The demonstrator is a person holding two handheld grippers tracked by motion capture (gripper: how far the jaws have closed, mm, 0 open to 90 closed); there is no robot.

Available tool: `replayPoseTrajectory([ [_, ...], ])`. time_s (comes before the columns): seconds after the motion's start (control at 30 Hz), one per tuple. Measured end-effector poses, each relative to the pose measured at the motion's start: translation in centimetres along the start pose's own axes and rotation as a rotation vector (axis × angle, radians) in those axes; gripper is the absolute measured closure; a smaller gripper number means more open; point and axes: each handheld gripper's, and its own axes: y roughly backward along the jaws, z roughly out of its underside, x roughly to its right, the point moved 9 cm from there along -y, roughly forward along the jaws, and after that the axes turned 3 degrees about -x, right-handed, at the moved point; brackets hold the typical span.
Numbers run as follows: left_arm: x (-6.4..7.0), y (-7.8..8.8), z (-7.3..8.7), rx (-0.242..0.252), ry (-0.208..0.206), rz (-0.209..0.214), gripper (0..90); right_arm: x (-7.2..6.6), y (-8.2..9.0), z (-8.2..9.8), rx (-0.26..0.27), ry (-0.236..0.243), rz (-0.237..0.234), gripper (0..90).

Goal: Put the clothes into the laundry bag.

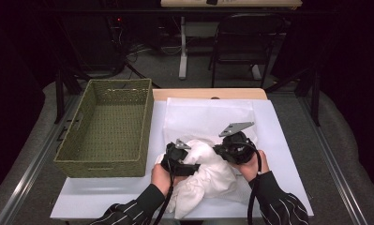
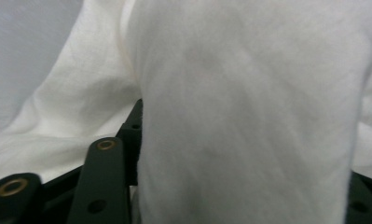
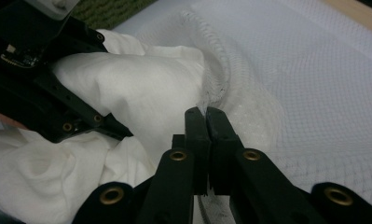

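A bundled white cloth (image 1: 208,180) lies at the near middle of the table, partly on a flat white mesh bag (image 1: 208,117). My left gripper (image 1: 195,167) comes in from the left with a thick wad of the cloth (image 2: 249,93) packed between its jaws. In the right gripper view that left gripper (image 3: 111,84) grips the cloth (image 3: 48,177) just at the bag's mouth. My right gripper (image 1: 217,149) (image 3: 205,112) is shut on the thin rim of the mesh bag (image 3: 314,93) and holds that edge up beside the cloth.
A green woven basket (image 1: 100,165) stands at the left of the table, with nothing in it. A white sheet (image 1: 287,140) covers the tabletop. A dark chair (image 1: 243,42) and a table leg stand beyond the far edge.
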Motion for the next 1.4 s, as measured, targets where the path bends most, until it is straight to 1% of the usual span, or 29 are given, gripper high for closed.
replayPoseTrajectory([
  [0.03,0.1,-0.2,0.0,-0.022,-0.061,-0.015,41.2,0.2,-0.3,0.3,-0.010,-0.005,0.002,88.7],
  [0.07,0.2,0.0,-0.1,-0.040,-0.085,-0.012,36.4,0.4,-0.4,0.6,-0.012,-0.009,0.001,88.7],
  [0.13,0.2,0.2,-0.2,-0.037,-0.097,-0.018,30.7,0.6,-0.3,0.7,-0.013,-0.016,0.002,88.7],
  [0.17,0.4,0.8,-0.2,-0.079,-0.151,-0.015,27.4,0.8,0.0,0.7,-0.005,-0.018,0.004,88.6],
  [0.2,0.4,0.8,-0.2,-0.079,-0.151,-0.015,23.7,0.9,0.1,0.7,-0.003,-0.019,0.005,88.6],
  [0.23,0.5,1.2,-0.2,-0.089,-0.176,-0.014,20.1,0.9,0.1,0.7,-0.003,-0.022,0.007,88.6],
  [0.27,0.9,2.3,-0.5,-0.108,-0.234,-0.013,17.8,1.0,0.1,0.7,-0.003,-0.020,0.008,88.6],
  [0.3,0.9,2.3,-0.5,-0.108,-0.234,-0.013,16.5,1.0,0.1,0.7,-0.003,-0.020,0.008,88.6],
  [0.33,1.1,2.8,-0.7,-0.112,-0.258,-0.016,16.5,1.1,0.1,0.7,-0.004,-0.020,0.010,88.5],
  [0.37,1.4,3.3,-1.0,-0.114,-0.281,0.009,15.2,1.1,0.1,0.7,-0.004,-0.022,0.013,88.5],
  [0.43,1.8,3.8,-1.5,-0.108,-0.300,0.019,15.2,1.2,0.1,0.7,-0.006,-0.024,0.014,88.5],
  [0.53,2.3,2.8,-1.8,-0.151,-0.349,0.053,15.4,1.3,0.1,0.7,-0.005,-0.024,0.019,88.4],
  [0.67,2.2,1.4,-1.7,-0.157,-0.335,0.059,16.1,1.4,0.0,0.8,-0.011,-0.022,0.021,88.4],
  [0.77,1.9,0.3,-1.3,-0.147,-0.335,0.030,40.0,1.4,-0.2,1.0,-0.022,-0.028,0.019,88.4],
  [0.8,1.8,0.0,-1.2,-0.137,-0.326,0.029,40.0,1.4,-0.2,1.1,-0.026,-0.027,0.017,88.5],
  [0.9,1.3,-0.7,-0.8,-0.124,-0.288,0.022,55.2,1.3,-0.2,1.0,-0.026,-0.024,0.014,88.6],
  [0.93,1.3,-0.8,-0.9,-0.112,-0.257,0.022,57.6,1.2,-0.1,0.9,-0.024,-0.024,0.012,88.6],
  [0.97,1.1,-0.7,-1.0,-0.090,-0.211,0.001,60.8,0.9,0.2,0.6,-0.008,-0.024,0.006,88.7],
  [1.0,1.1,-0.7,-1.0,-0.090,-0.211,0.001,61.7,0.9,0.2,0.6,-0.008,-0.024,0.006,88.7],
  [1.03,1.0,-0.4,-1.3,-0.073,-0.172,-0.001,61.7,0.8,0.4,0.4,-0.001,-0.025,0.007,88.8],
  [1.07,0.9,-0.1,-1.6,-0.044,-0.123,0.004,62.5,0.5,0.7,0.2,0.013,-0.026,-0.002,88.8],
  [1.1,0.7,0.6,-2.4,0.005,-0.025,0.034,63.1,0.1,1.3,-0.3,0.032,-0.021,-0.006,88.8],
  [1.13,0.7,0.6,-2.4,0.005,-0.025,0.034,63.0,0.1,1.3,-0.3,0.032,-0.021,-0.006,88.8],
  [1.17,0.6,0.7,-2.8,0.029,0.008,0.027,62.8,0.0,1.5,-0.5,0.040,-0.019,-0.010,88.8],
  [1.23,0.8,-0.1,-2.7,0.025,0.020,0.019,61.5,0.2,1.0,-0.2,0.027,-0.023,-0.009,88.7],
  [1.3,0.9,-0.9,-2.4,0.013,0.010,0.007,59.2,0.3,0.6,0.1,0.012,-0.024,-0.010,88.7],
  [1.33,1.1,-1.3,-2.3,0.002,-0.028,-0.003,57.5,0.6,0.2,0.5,-0.006,-0.024,-0.005,88.7],
  [1.37,1.4,-1.4,-2.4,-0.013,-0.089,-0.031,49.9,0.8,-0.3,1.1,-0.030,-0.032,-0.005,88.5],
  [1.4,1.4,-1.4,-2.4,-0.013,-0.089,-0.031,44.3,1.1,-0.4,1.3,-0.032,-0.035,0.000,88.5],
])
